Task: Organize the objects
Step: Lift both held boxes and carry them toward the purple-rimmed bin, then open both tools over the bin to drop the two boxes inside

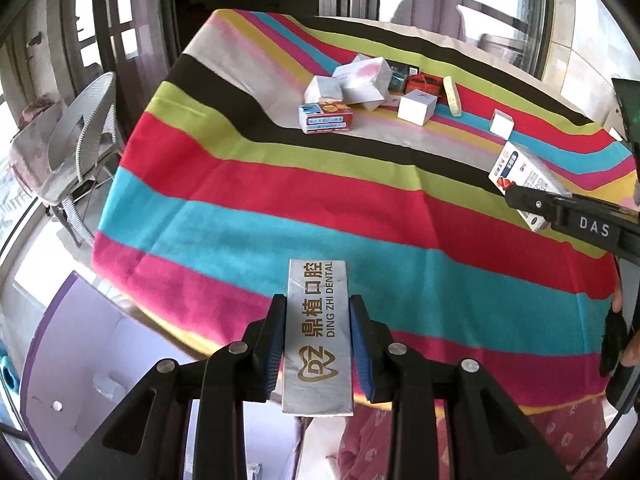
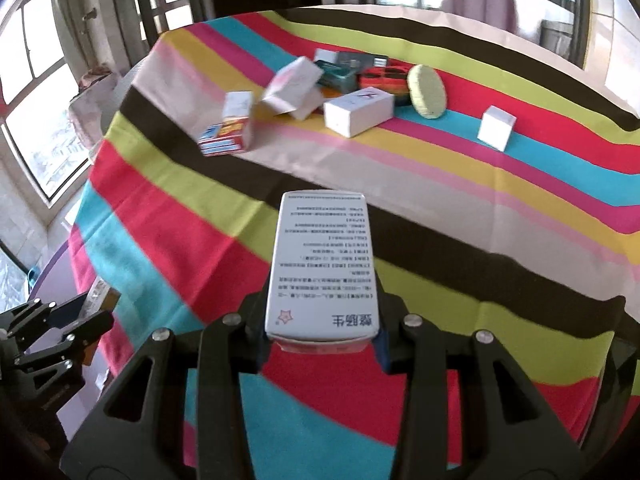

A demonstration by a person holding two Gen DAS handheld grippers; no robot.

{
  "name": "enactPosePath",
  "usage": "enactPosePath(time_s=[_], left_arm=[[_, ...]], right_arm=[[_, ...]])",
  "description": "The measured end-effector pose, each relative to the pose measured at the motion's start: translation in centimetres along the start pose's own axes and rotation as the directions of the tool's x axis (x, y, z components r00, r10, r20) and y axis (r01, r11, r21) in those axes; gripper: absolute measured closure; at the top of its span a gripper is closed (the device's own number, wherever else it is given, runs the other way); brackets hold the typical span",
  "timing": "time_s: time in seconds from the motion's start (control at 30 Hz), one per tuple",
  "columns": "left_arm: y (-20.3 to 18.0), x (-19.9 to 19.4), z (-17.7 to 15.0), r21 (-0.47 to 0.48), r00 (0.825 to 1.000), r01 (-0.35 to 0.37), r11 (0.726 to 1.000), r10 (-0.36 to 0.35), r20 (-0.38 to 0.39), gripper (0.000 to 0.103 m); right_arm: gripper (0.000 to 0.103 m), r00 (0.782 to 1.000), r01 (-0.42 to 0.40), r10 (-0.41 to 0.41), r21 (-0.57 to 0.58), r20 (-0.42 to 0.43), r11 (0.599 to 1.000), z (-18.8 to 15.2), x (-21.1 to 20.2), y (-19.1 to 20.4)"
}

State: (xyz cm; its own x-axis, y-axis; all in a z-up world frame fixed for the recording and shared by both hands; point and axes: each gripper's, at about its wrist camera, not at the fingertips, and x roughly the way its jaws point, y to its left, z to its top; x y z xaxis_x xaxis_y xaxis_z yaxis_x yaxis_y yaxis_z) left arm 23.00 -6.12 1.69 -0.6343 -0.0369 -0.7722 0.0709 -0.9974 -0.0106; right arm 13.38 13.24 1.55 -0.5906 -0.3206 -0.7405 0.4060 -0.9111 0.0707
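Nearest, the left tongs clench a slim silver dental box across its narrow sides and the right tongs a white medicine carton, both seemingly light, crushable cardboard, held above the striped tabletop well short of the far box pile.

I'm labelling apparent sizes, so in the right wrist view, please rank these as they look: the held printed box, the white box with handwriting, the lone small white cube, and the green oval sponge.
1. Held printed box, though nearness inflates it.
2. White box with handwriting.
3. Green oval sponge and small white cube look alike; not ranked.
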Motion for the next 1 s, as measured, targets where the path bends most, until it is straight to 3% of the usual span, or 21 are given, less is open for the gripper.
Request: enactPosePath(time_s=[0.53, 1.0], left_arm=[[3.8, -4.6, -3.1, -0.042, 0.997, -0.016, 0.999, 0.019, 0.077, 0.071], [11.9, -7.4, -9.2, -0.203, 0.99, -0.113, 0.973, 0.127, 0.057, 0.071]], right_arm=[[0.059, 0.997, -0.056, 0.064, -0.156, 0.044, 0.986, -1.3, -5.0, 9.1], [0.059, 0.985, -0.152, 0.171, -0.427, 0.007, 0.892, -4.6, -7.0, 19.7]])
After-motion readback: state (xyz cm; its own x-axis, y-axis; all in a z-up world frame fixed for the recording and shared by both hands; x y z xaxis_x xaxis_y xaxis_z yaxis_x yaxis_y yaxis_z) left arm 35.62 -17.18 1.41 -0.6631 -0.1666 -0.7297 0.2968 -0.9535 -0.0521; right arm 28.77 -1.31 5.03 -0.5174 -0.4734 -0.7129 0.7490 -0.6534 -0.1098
